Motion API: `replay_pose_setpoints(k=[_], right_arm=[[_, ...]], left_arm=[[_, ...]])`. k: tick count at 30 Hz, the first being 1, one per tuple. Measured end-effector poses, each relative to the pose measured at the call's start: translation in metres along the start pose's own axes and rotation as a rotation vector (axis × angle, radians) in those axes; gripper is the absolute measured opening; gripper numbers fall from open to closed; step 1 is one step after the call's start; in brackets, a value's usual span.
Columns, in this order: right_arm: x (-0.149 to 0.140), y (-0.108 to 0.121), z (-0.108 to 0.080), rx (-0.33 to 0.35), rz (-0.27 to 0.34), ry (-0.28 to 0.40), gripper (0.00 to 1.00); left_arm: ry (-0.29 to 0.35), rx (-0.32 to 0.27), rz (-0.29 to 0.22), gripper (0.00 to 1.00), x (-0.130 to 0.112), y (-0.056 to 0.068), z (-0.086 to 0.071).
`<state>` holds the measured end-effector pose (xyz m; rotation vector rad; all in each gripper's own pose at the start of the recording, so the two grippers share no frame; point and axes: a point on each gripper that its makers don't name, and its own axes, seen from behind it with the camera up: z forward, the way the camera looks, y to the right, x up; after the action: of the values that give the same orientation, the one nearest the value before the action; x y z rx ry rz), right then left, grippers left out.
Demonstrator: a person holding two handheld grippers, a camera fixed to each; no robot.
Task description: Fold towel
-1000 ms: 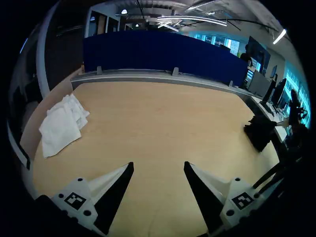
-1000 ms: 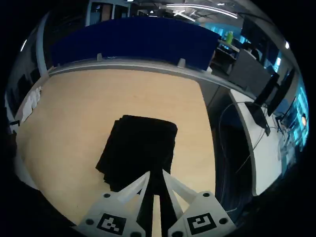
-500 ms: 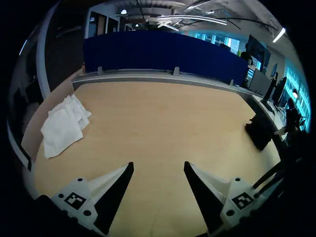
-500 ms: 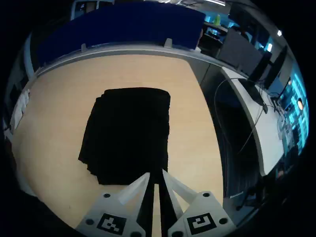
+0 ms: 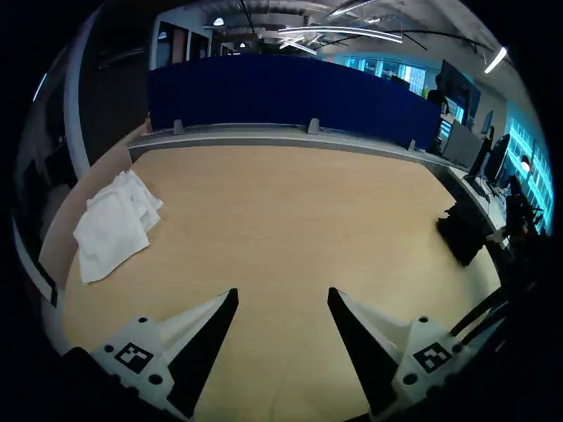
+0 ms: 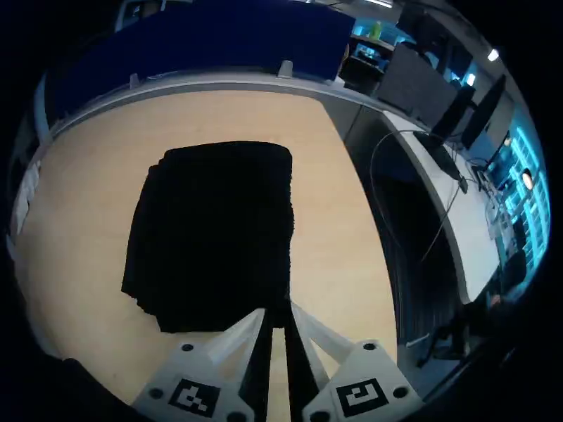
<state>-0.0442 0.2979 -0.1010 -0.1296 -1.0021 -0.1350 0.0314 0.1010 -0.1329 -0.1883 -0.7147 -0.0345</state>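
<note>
In the left gripper view, the left claw (image 5: 281, 299) was released, its two fingers spread wide apart with nothing between them. It hung over the near part of a big, pale wooden worktop (image 5: 281, 211). A loose pile of white cloths (image 5: 112, 228) lay on the left side of the worktop, close to its left edge. The black towel (image 5: 463, 238) was a small dark shape by the right edge, well apart from the white cloths and from this claw. A long blue wall (image 5: 281, 91) stood along the far edge of the worktop. Some screens (image 5: 492, 158) stood far off on the right.

In the right gripper view, the right claw (image 6: 279, 316) was clenched. Its two fingers sat nearly together, with just a thin gap between them. The black towel (image 6: 211, 232) lay flat on the worktop (image 6: 338, 232), folded into a neat block with straight sides. It lay in front of the claw and a little to the left. The tips of the claw were right at the near right corner of the towel. I could not tell if they touched the cloth or pinched it. Bare wood lay all around the towel. Past the right edge of the worktop stood a white desk (image 6: 468, 225).
</note>
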Motion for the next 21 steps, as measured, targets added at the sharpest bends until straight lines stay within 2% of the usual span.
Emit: replay_pose_setpoints(k=[4, 8, 12, 21], right_arm=[[-0.002, 0.005, -0.002, -0.03, -0.015, 0.008, 0.31], [-0.002, 0.008, -0.006, -0.048, -0.024, 0.024, 0.36], [-0.002, 0.013, -0.012, -0.07, -0.033, 0.035, 0.49], [-0.008, 0.021, -0.019, -0.096, -0.048, 0.038, 0.5]], left_arm=[[0.002, 0.0, 0.001, 0.94, 0.0, 0.0, -0.002], [0.002, -0.001, -0.001, 0.94, 0.001, -0.001, -0.003], [0.003, -0.005, 0.001, 0.94, 0.002, 0.0, -0.003], [0.004, -0.016, 0.004, 0.94, 0.0, 0.004, 0.0]])
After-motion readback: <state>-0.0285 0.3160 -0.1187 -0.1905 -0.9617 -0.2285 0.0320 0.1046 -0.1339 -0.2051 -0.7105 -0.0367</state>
